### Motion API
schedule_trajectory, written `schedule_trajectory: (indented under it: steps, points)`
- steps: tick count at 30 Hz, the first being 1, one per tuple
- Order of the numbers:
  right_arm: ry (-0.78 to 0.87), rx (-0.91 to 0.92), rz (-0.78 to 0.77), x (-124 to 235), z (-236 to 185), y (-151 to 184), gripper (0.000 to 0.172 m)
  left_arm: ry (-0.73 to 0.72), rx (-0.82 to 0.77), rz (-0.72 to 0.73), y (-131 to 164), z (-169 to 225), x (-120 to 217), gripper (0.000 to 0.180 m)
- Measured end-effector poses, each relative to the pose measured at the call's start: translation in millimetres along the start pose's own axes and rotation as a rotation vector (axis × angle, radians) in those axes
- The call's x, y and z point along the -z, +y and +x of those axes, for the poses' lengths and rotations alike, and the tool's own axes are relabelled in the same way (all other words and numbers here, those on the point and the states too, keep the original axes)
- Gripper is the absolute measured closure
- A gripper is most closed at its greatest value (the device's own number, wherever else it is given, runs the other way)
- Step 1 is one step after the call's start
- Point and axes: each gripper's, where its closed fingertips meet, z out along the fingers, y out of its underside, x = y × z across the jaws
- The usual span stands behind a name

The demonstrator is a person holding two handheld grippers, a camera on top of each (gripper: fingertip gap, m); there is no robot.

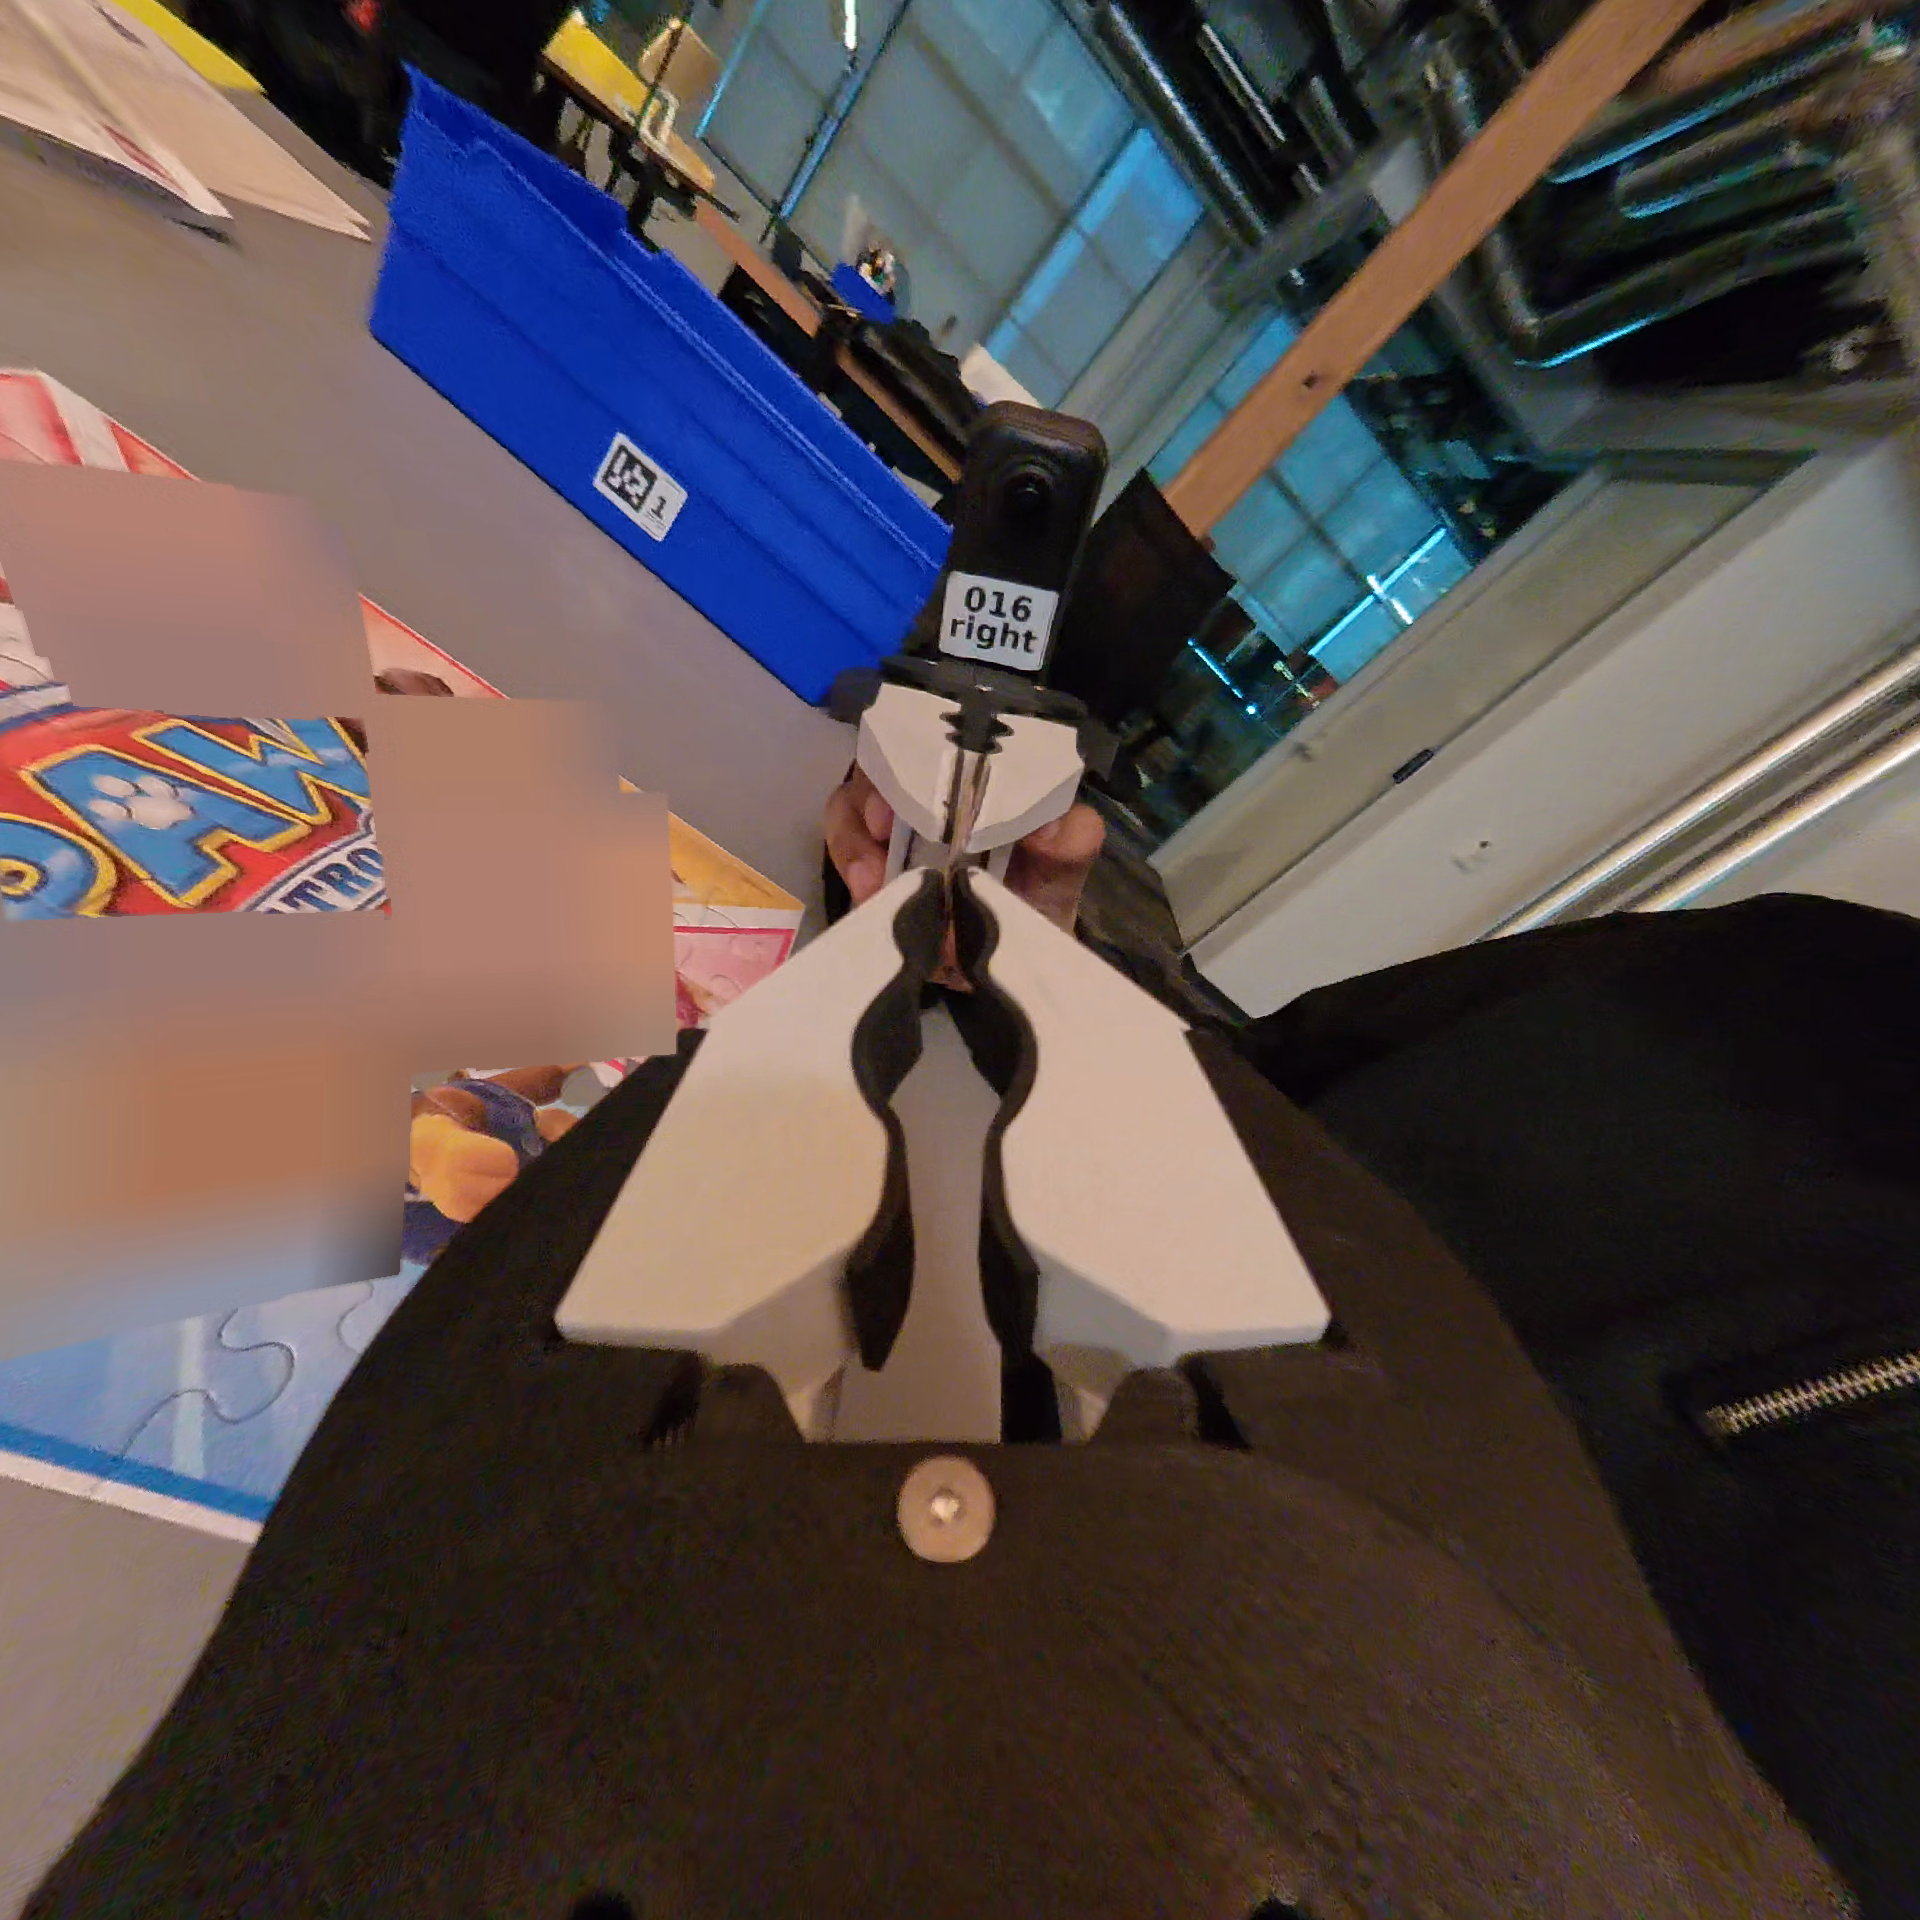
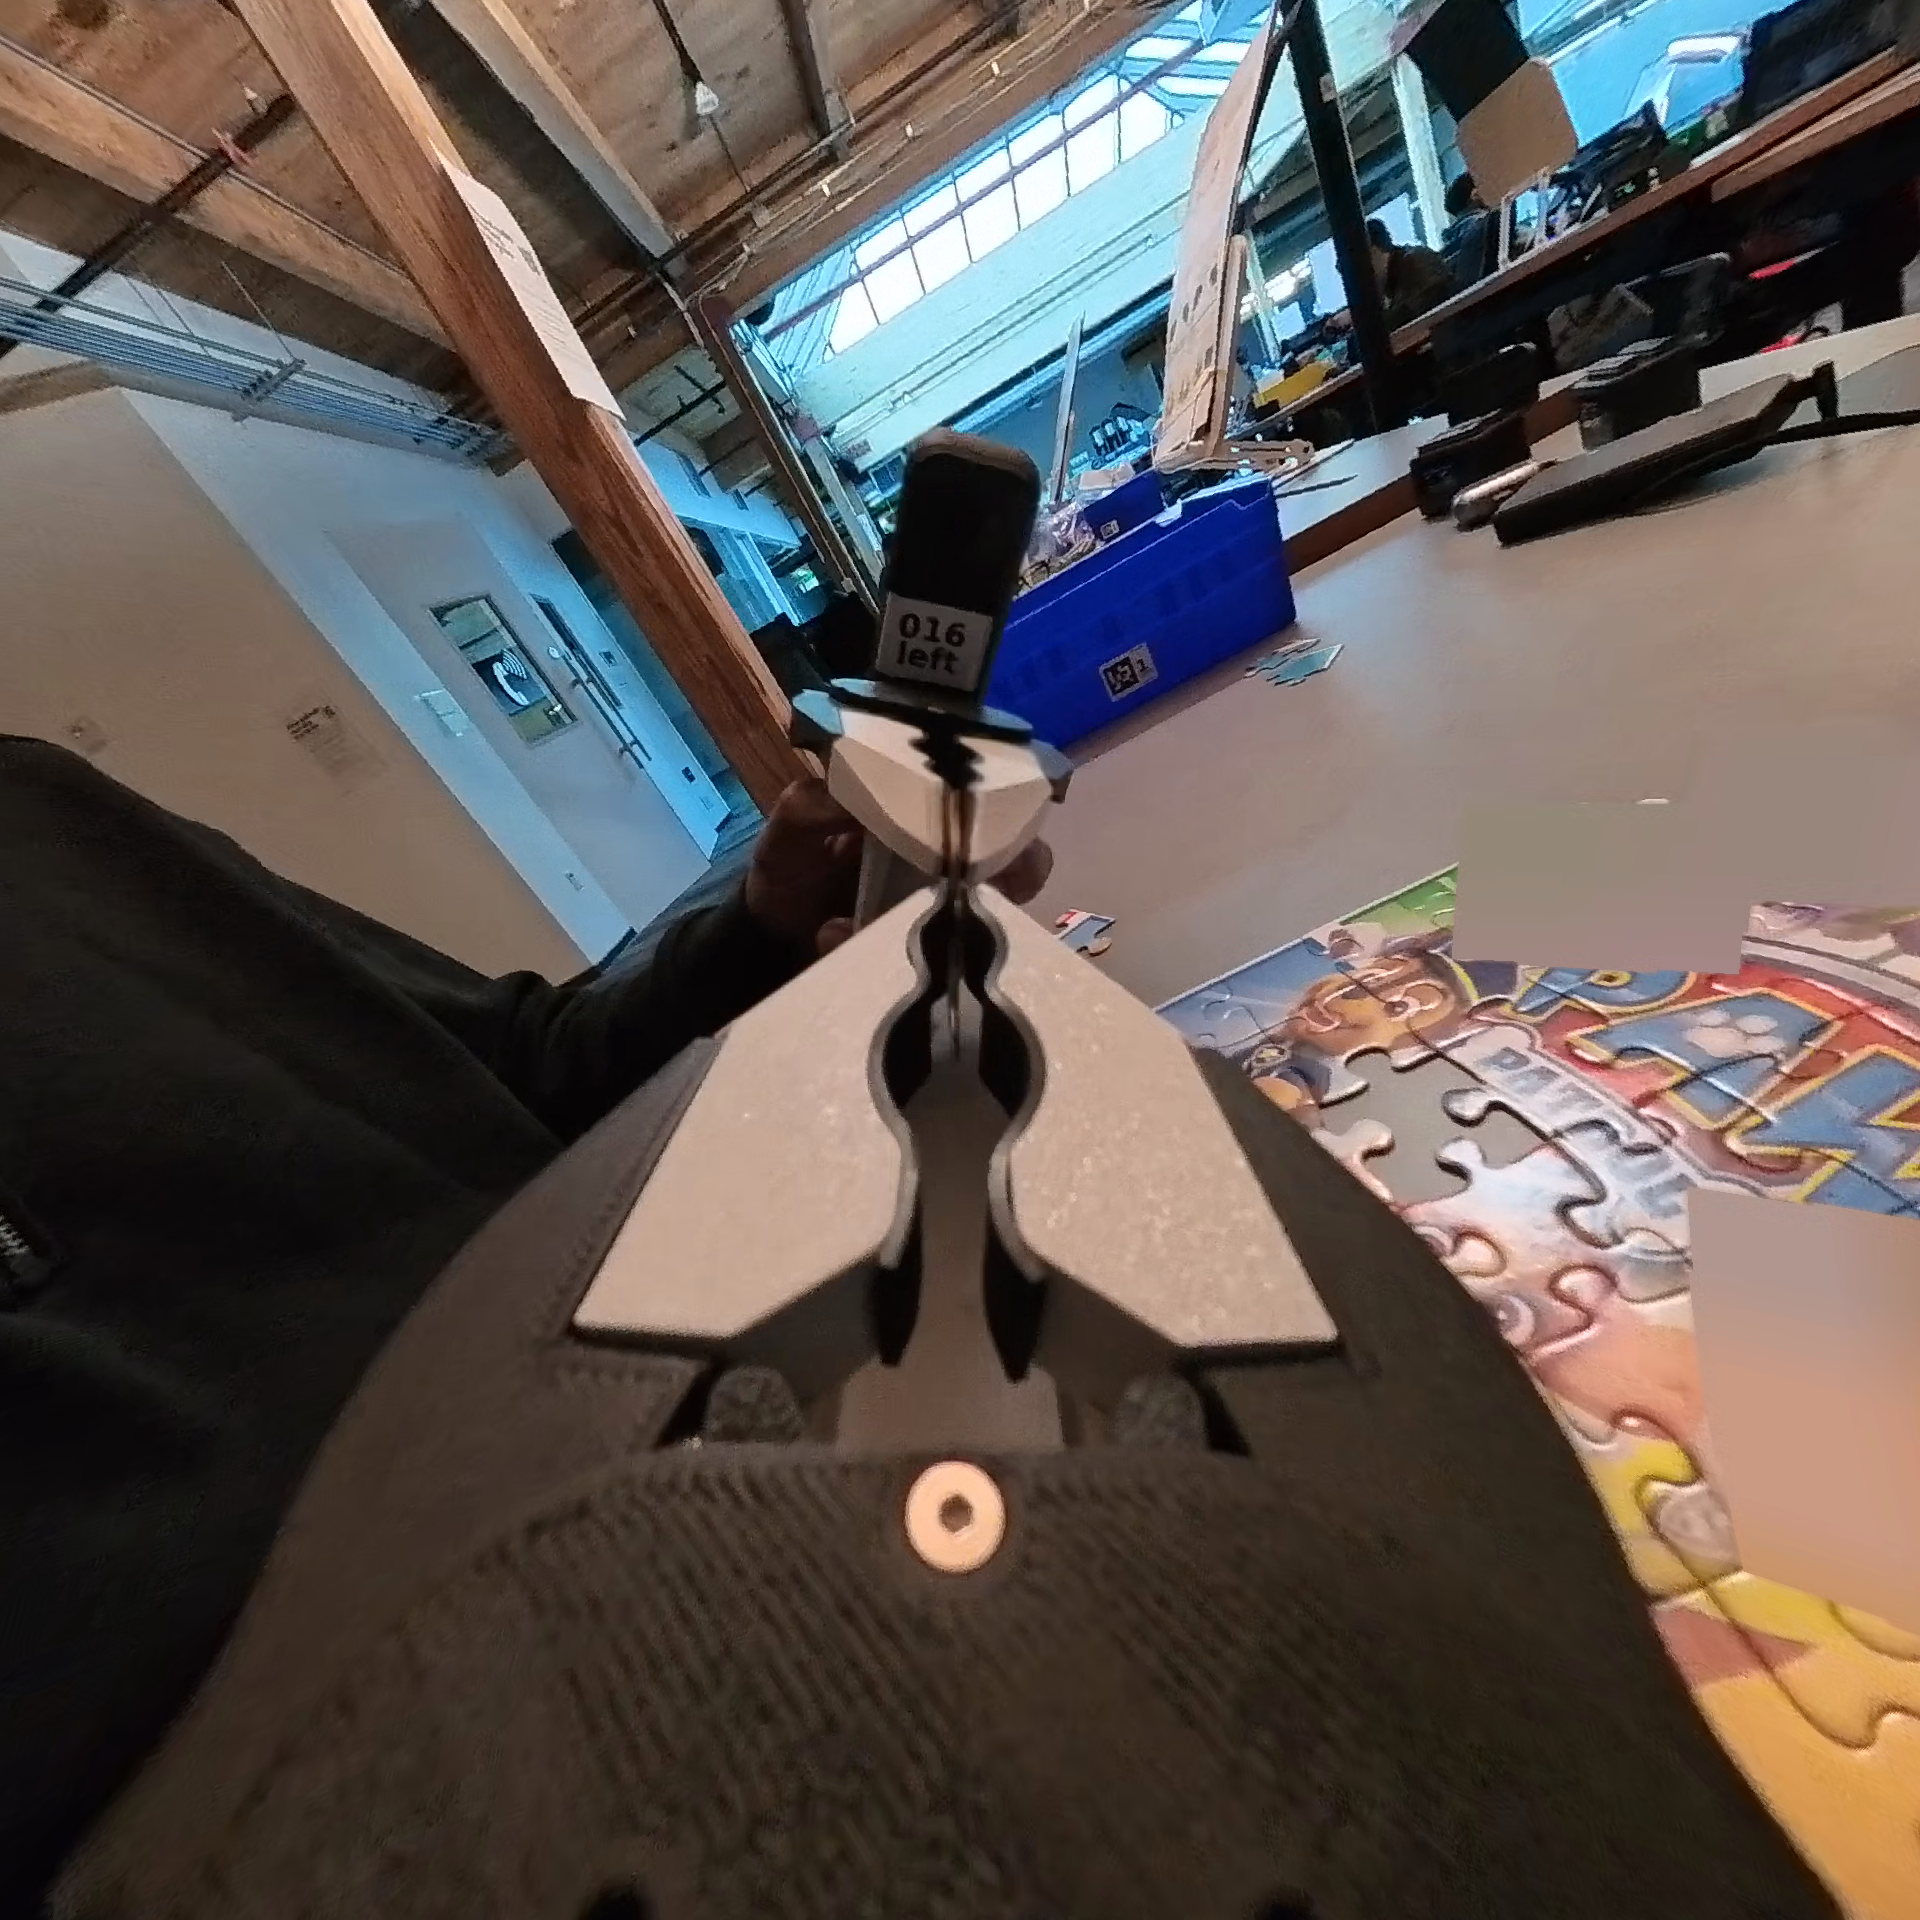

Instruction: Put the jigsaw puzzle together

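Note:
My two grippers face each other tip to tip above the grey table (image 2: 1455, 675). In the left wrist view my left gripper (image 1: 948, 883) is shut. A thin flat piece (image 1: 964, 790), seen edge-on and much like a puzzle piece, runs from its tips into the shut fingers of the right gripper (image 1: 961, 836). In the right wrist view my right gripper (image 2: 951, 896) is shut on the same thin piece (image 2: 952, 997), which reaches into the left gripper (image 2: 951, 857). A hand holds each gripper. A partly assembled colourful jigsaw puzzle (image 2: 1558, 1122) lies on the table and also shows in the left wrist view (image 1: 187, 810).
A blue bin (image 1: 623, 416) with a square marker stands at the table's far side, and also shows in the right wrist view (image 2: 1143, 613). Loose puzzle pieces lie near the puzzle (image 2: 1086, 928) and by the bin (image 2: 1294, 660). A person's black jacket (image 1: 1610, 1143) is close by. A wooden post (image 2: 499, 343) stands behind. Less than 4 cm separates the two grippers' tips. The partly assembled colourful jigsaw puzzle (image 2: 1558, 1122) is about equally far from each gripper, around 15 centimeters.

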Motion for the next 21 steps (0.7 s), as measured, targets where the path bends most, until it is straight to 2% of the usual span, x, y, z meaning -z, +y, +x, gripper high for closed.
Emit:
schedule_trajectory:
  steps: [6, 10, 13, 21]
  points:
    - [0.054, 0.029, 0.071, 5.1, 6.6, -11.1, 0.171, -0.014, 0.026, -0.023, 4.7, -3.8, -3.7, 0.180]
    - [0.093, 0.057, 0.185, 17.1, 10.0, -29.4, 0.156, -0.028, 0.061, 0.024, -1.0, -10.1, -0.1, 0.180]
    - [0.125, 0.108, 0.217, 22.4, 9.6, -35.7, 0.151, -0.033, 0.090, 0.071, -7.3, -14.2, 5.1, 0.180]
    - [0.320, 0.478, -0.010, -1.4, 15.1, -6.8, 0.141, -0.031, 0.099, 0.135, -18.0, -16.0, 15.5, 0.180]
